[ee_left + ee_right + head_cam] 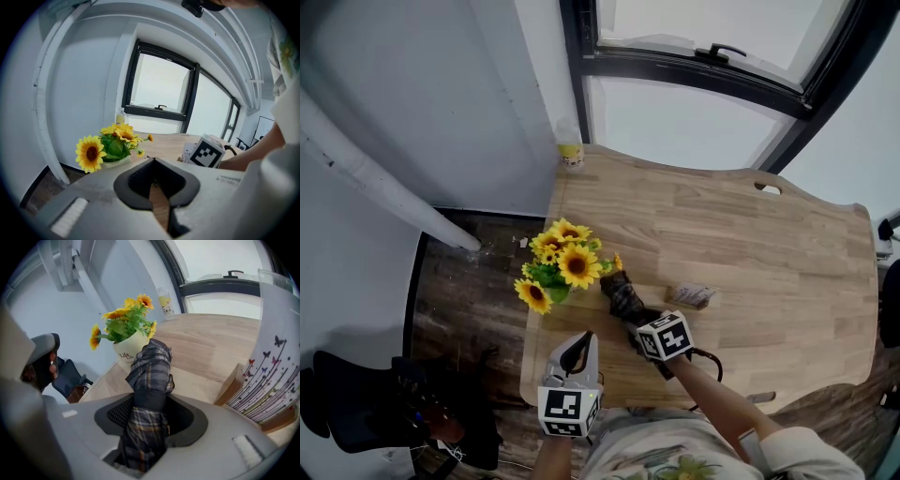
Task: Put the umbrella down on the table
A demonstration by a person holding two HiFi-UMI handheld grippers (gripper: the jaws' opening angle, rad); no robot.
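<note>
Beside the sunflowers (565, 260), over the bench (750, 253), my right claw (633, 317) grips the folded umbrella (150, 366) while my left claw (577, 354) sits narrow and empty; lowering is the step, I judge, needing a flat rest before release.

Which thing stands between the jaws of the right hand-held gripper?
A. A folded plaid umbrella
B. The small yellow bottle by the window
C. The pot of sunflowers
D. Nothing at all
A: in the right gripper view, the right hand-held gripper is closed on the folded plaid umbrella, which runs out past its jaws over the wooden table.
</note>
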